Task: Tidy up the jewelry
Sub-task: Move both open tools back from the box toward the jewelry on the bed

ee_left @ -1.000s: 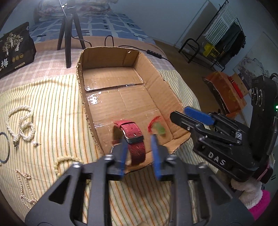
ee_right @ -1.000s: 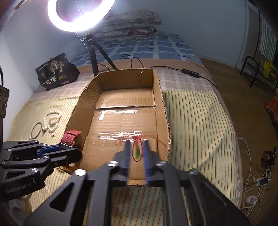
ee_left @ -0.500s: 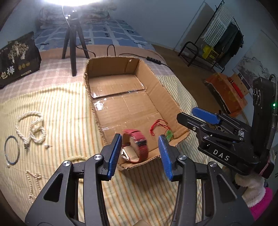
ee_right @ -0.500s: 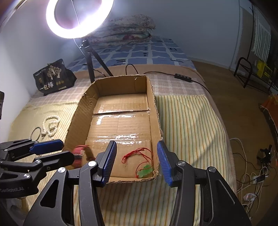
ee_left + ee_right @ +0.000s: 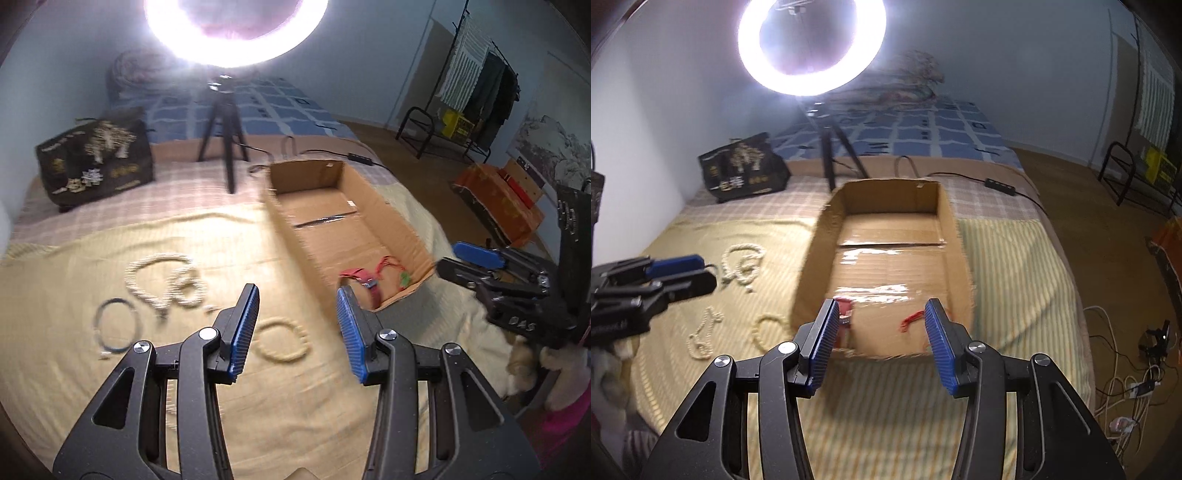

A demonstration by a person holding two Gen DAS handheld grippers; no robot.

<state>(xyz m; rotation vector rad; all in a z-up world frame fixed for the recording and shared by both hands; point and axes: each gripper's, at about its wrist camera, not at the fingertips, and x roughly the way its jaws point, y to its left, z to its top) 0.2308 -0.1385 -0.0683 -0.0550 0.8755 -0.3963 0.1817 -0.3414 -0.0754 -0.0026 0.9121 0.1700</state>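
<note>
A cardboard box point(image 5: 395, 225) point(image 5: 955, 236) lies on the bed. A red watch strap point(image 5: 364, 284) point(image 5: 844, 308) and a red cord with a green pendant point(image 5: 400, 271) point(image 5: 912, 319) lie at its near end. On the yellow blanket left of the box lie a white bead necklace point(image 5: 166, 277) point(image 5: 742, 262), a dark ring bangle point(image 5: 114, 328), a bead bracelet point(image 5: 282, 341) point(image 5: 766, 330) and a thin pearl chain point(image 5: 701, 336). My left gripper point(image 5: 297, 328) is open and empty above the blanket near the bracelet. My right gripper point(image 5: 881, 338) is open and empty before the box's near end.
A ring light on a tripod point(image 5: 225, 144) point(image 5: 831, 158) stands behind the box. A black gift bag point(image 5: 96, 158) point(image 5: 746, 168) sits at the back left. A cable with a switch point(image 5: 1001, 184) runs across the bed. The floor right of the bed holds cables and a rack.
Both grippers opened, released the red strap and the red cord into the box, and drew back. The left gripper has swung left toward the loose jewelry on the blanket.
</note>
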